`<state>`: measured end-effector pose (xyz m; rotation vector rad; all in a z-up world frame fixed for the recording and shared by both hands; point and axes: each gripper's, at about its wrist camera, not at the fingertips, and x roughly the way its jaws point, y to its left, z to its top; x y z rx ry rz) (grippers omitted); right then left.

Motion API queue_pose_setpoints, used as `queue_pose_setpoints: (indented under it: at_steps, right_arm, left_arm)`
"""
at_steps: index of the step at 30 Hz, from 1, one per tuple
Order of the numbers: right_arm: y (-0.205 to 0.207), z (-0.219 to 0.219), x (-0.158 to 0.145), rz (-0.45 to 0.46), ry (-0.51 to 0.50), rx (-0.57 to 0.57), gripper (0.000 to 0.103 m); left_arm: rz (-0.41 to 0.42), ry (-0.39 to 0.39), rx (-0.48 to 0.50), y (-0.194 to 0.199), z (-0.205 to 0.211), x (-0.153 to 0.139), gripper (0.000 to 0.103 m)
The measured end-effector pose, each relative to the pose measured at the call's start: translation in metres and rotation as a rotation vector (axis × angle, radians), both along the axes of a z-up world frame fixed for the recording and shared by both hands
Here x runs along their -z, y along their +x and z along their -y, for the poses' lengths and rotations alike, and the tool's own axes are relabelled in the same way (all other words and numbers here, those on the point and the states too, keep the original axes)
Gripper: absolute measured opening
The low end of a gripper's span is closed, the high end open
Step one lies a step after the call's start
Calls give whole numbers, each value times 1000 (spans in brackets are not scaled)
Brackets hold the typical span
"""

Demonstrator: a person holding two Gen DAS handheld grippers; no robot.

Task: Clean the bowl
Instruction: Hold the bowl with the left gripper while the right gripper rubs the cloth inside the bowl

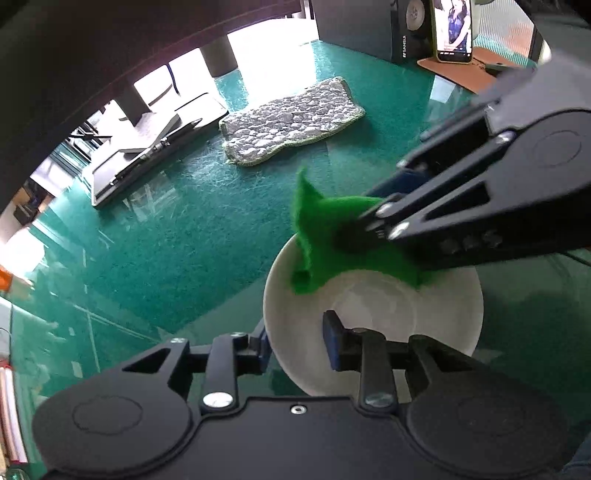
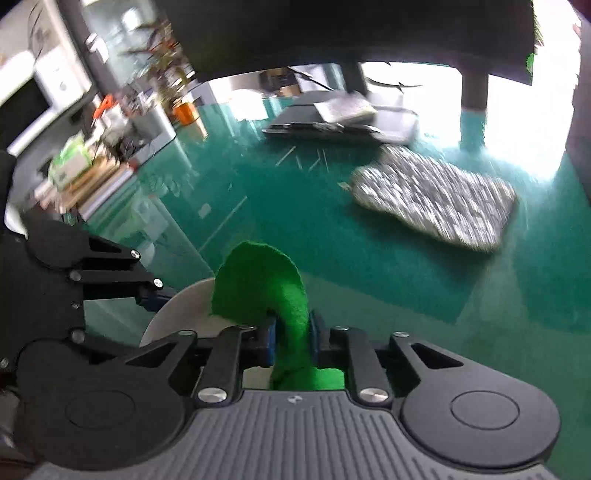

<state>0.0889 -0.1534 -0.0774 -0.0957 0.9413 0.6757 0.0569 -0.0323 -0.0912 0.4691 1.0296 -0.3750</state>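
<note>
Green glass covers the table (image 1: 207, 236), and everything else sits on it: a grey pebble-patterned mat (image 1: 291, 118) lies toward the far side, well apart from the work, and a phone (image 1: 453, 29) stands propped at the far edge. The white bowl (image 1: 373, 314) rests on the table just in front of the left gripper (image 1: 295, 343), whose two blue-padded fingers straddle the near rim, one outside the wall and one inside; they look closed on the rim to steady the bowl, though actual contact at the pads is hard to confirm. The right gripper (image 2: 291, 341) is clamped on a green felt cloth (image 2: 266, 284), which curls up ahead of its fingers and, in the left view, drapes over the bowl's far rim and into its upper inner wall. I judge the wiping step to be under way, with the cloth working the far side of the bowl while the bottom and near wall show bare white. The next move seems to call for dragging the cloth down and around the inside, keeping it pressed to the curve, while the left grip holds firm so the bowl neither slides on the slick glass nor tips.
</note>
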Motion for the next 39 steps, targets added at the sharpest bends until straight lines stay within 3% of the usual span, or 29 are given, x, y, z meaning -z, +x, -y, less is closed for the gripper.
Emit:
queue_pose_setpoints:
  at_steps: [7,12,18,25,28,30,33,39]
  right_arm:
    - [-7,32,2,-42,42,-8,16]
    - [-2,21,-2,-17,-4,-43,15]
    - [8,-24,-10,96,-135,-277,24]
    - [-7,-48,-17,265,-236,-558,24]
    - [0,-42,-17,238,-192,-563,24]
    - [14,-33,-18,146,-147,-482,23]
    - [19,-16,-13,81,-126,-397,20]
    - [-4,36,-8,-53,15,-168,20]
  left_arm:
    - [3,-1,13,1,1,0,30]
    - [3,4,41,2,3,0,30]
    - [8,8,63,2,4,1,30]
    - [19,9,61,1,5,2,30]
    - [19,10,55,1,5,2,30]
    - [22,15,50,2,6,2,30]
    - [26,16,47,2,7,2,30]
    - [31,17,53,1,10,2,31]
